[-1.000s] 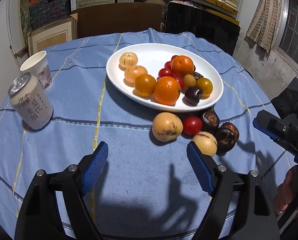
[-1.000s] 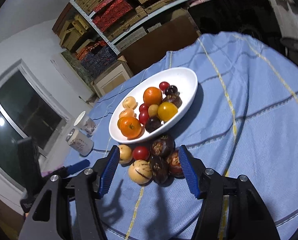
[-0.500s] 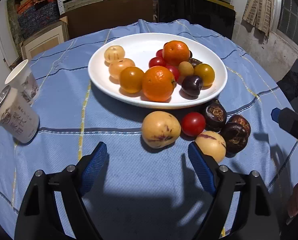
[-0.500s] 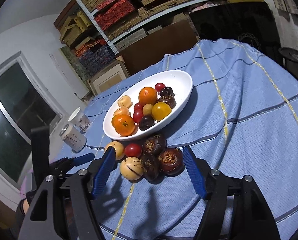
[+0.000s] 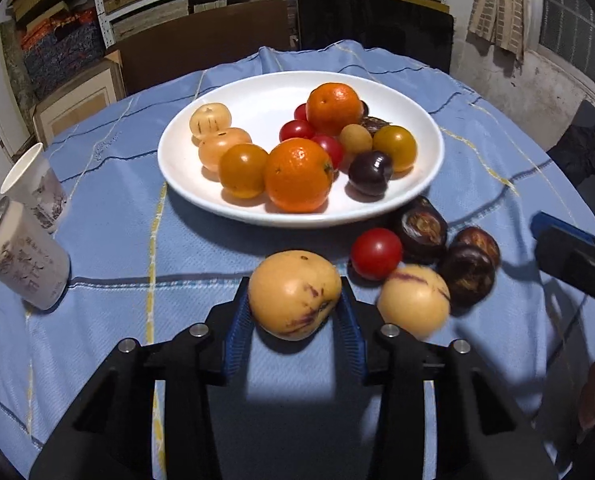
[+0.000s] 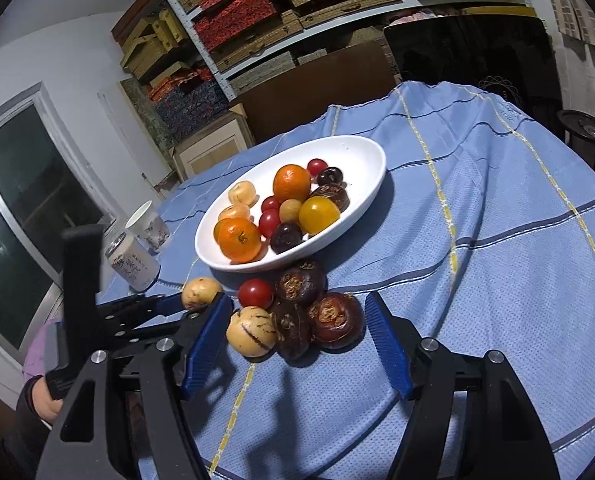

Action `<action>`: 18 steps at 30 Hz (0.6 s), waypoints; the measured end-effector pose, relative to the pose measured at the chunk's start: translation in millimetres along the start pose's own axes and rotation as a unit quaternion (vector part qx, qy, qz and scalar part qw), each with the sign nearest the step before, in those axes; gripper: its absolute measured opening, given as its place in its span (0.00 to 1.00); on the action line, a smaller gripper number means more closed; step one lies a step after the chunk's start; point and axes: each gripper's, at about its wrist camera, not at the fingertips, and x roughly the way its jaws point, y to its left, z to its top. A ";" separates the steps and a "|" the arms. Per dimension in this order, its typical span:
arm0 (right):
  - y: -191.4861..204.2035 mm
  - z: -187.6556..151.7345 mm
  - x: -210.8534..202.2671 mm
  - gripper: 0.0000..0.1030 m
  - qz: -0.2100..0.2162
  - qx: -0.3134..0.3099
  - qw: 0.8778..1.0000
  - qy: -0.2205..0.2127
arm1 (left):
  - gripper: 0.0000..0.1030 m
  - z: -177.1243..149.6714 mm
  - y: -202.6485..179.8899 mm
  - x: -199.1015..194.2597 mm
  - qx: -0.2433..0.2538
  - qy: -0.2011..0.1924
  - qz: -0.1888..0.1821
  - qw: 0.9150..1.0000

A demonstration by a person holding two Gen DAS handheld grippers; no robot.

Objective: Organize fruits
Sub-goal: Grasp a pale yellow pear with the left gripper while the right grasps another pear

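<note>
A white plate (image 5: 257, 100) holds oranges, tomatoes and other small fruits. In front of it on the blue cloth lie a red tomato (image 5: 376, 253), three dark brown fruits (image 5: 467, 274) and two yellow striped fruits. My left gripper (image 5: 295, 286) is closing on the nearer yellow fruit (image 5: 293, 296), and both blue pads touch its sides. The other yellow fruit (image 6: 251, 330) lies beside it. My right gripper (image 6: 297, 308) stands open, with two of the dark fruits (image 6: 335, 320) and that yellow fruit between its fingers, untouched.
A drink can (image 5: 21, 256) and a paper cup (image 5: 33, 188) stand at the table's left edge. Shelves of boxes (image 6: 257, 20) and a dark chair (image 5: 373, 28) stand behind the round table. A person's hand (image 6: 43, 400) holds the left gripper's handle.
My left gripper has come forward and down to the yellow fruit and its jaws have closed onto it. The right gripper's jaws have spread a little wider around the dark fruits.
</note>
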 end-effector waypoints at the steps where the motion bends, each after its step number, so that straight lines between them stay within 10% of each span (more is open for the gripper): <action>1: 2.6 -0.5 0.0 0.68 0.003 -0.005 1.000 0.001 | 0.40 -3.2 1.3 -4.7 -0.002 -0.001 -0.001 1.000; 10: 41.0 -12.9 3.4 0.68 0.051 -0.071 0.995 0.039 | 0.40 -26.8 37.0 -31.9 -0.050 -0.011 -0.009 0.999; 18: 69.7 -28.9 33.3 0.60 -0.029 -0.134 0.986 0.097 | 0.40 -33.8 54.2 -31.5 -0.070 -0.015 -0.036 0.997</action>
